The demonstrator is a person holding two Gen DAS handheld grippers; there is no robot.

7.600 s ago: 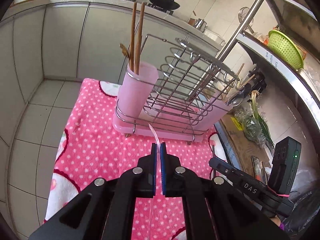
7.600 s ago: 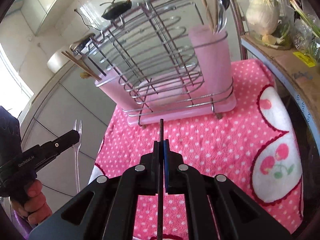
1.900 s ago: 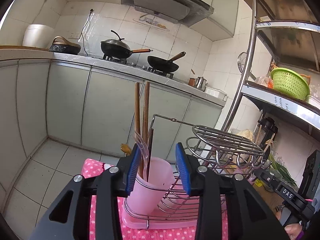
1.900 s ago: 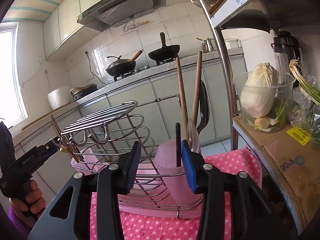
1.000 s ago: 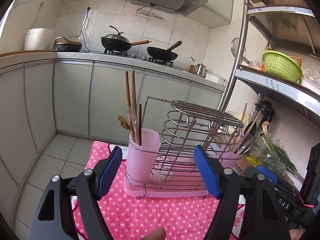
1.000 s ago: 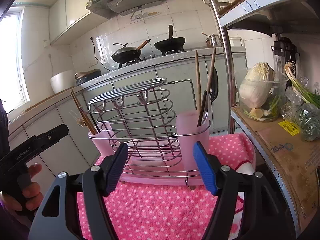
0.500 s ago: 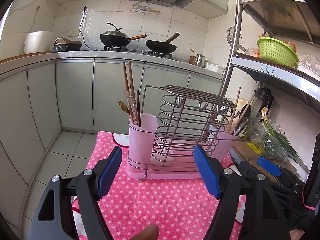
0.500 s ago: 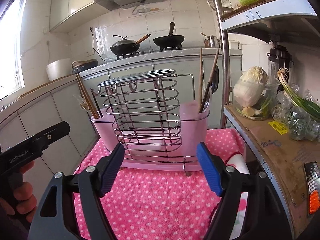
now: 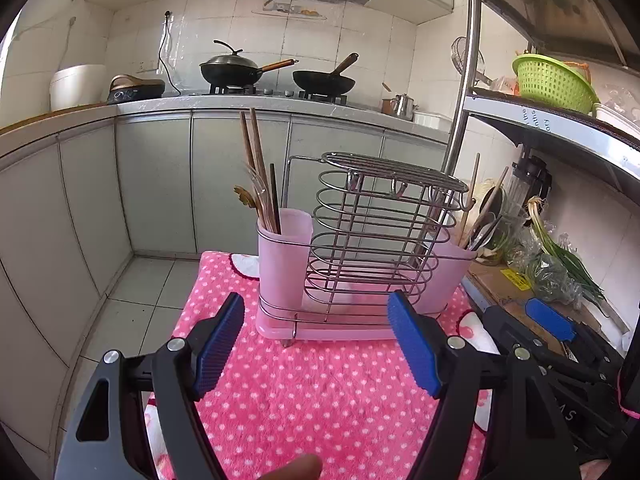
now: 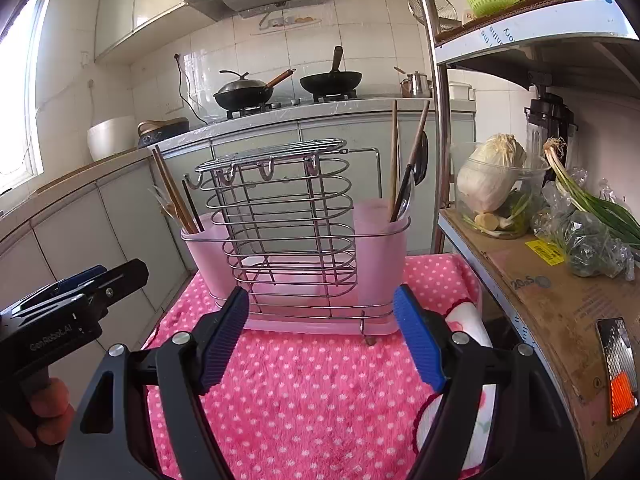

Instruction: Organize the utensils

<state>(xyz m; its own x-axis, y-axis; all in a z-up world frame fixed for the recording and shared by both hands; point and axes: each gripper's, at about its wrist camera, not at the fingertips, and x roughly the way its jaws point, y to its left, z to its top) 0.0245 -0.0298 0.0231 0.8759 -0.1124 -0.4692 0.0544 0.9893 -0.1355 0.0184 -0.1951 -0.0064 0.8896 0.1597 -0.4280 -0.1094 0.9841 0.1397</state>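
- Both tools are empty — the left gripper (image 9: 316,344) stands with its blue pads spread wide, nothing between them, hovering over the pink polka-dot cloth (image 9: 320,392).
- Same on the other side: the right gripper (image 10: 320,340) has just been opening, and its jaws are wide and bare too.
- The pink plastic drainer with its chrome wire rack (image 9: 372,240) sits at the far edge of the cloth, clear of both sets of pads.
- Left-end cup of the drainer (image 9: 282,248): wooden chopsticks (image 9: 252,168), a dark stick and a clear plastic utensil, all standing upright.
- Right-end cup (image 10: 380,240): wooden-handled pieces (image 10: 394,160) and a dark spoon leaning against the rim.
- No loose utensil shows anywhere on the cloth, so by my reading the sorting looks done, or close to it.
- How to finish well, as I judge it: keep both tools wide and draw them back along the cloth, low and level — not upward, since the tall chopstick tops could snag a finger.
- Stay off the wire rack; it looks light, and a nudge near its top could rock the cups.
- If another utensil turns up out of view, I'd take it by the handle and drop it handle-up into the less crowded cup.
- A person's fingers (image 10: 48,408) grip the left tool's handle at the lower left edge.
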